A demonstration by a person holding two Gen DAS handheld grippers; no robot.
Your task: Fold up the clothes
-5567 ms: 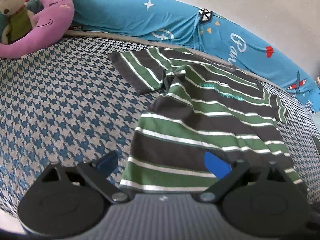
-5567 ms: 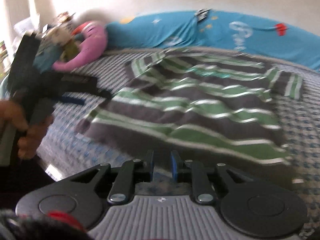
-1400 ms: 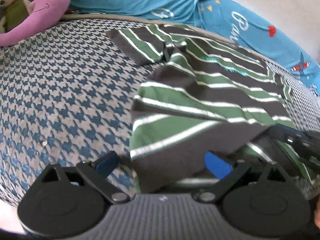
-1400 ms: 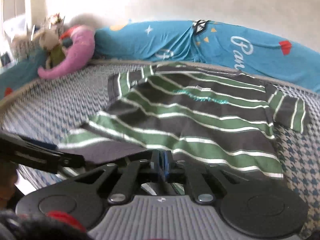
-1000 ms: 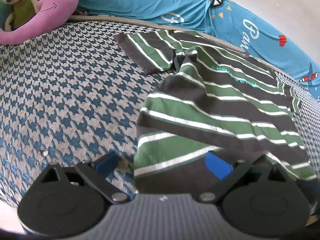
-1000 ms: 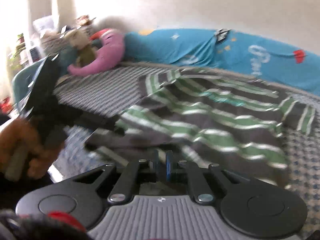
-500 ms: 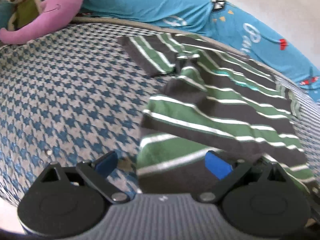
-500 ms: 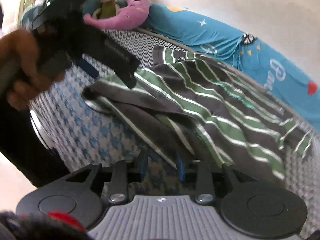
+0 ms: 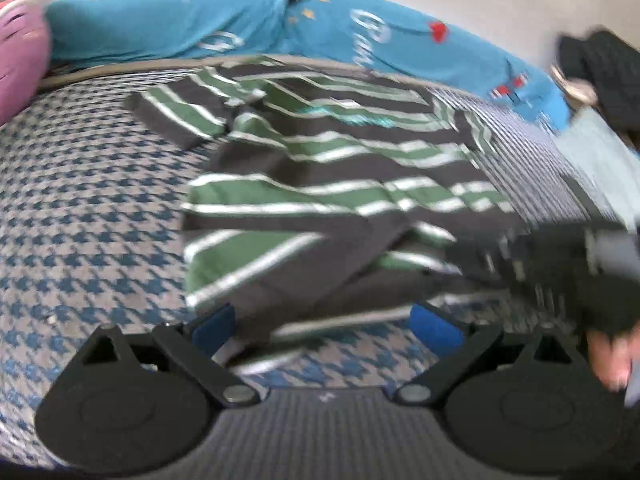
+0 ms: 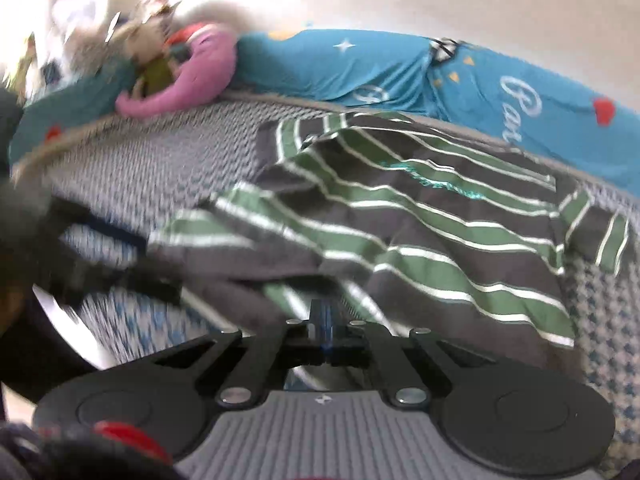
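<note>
One garment is under inspection: a striped T-shirt (image 9: 340, 184) in grey, green and white, lying on the houndstooth-covered bed (image 9: 80, 200), collar end toward the blue bolster (image 9: 240, 28) at 12 o'clock and hem toward me at 6 o'clock. My left gripper (image 9: 324, 326) has its fingers spread wide, nothing between them; the near hem corner sits rucked and doubled just ahead of the left-hand pad, touching or nearly so, the blur preventing a firmer finding. My right gripper (image 10: 324, 322) has its fingers brought fully together; cloth from the hem bunches right at their tips and appears to be pinched there, though motion blur leaves that short of certain. In the left wrist view the right tool and part of a hand (image 9: 608, 360) show at 4 o'clock, beside the hem's far corner. Judgement on handling: the fabric is thin, soft knit, light, with no stiffness of its own; it drapes, creases and slides over itself, and it should drag a little on the textured bed cover. It is not fragile. A single-point hold will let the rest sag and twist, so I would take it at both hem corners, pinching through both layers close to the edge, and keep the span between the two holds taut. A pink plush toy (image 10: 192, 76) lies at 10 o'clock, well apart from the work.
</note>
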